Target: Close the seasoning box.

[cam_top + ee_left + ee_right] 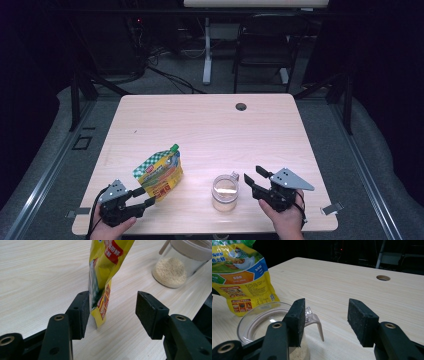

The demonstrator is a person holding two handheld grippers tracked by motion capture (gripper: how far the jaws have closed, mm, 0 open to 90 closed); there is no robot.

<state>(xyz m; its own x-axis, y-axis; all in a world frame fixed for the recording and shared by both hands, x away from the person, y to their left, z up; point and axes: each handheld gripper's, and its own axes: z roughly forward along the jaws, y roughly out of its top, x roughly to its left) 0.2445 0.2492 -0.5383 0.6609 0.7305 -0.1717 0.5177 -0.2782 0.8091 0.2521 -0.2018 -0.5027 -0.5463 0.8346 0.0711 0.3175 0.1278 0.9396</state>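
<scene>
A yellow stand-up pouch with a green cap stands tilted on the table's near left. Its lower corner sits between the jaws of my open left gripper, close against the left pad; the right pad stands clear of it. A clear jar holding pale powder stands at front centre, with a lid and a beige clasp. To its right my right gripper is open with nothing between its jaws. In the right gripper view the jar lies just left of the left jaw, the pouch behind it.
The light wooden table has a round cable hole near its far edge. Beyond it on the dark floor stand a black chair, a white desk leg and cables. The jar stands right of the pouch.
</scene>
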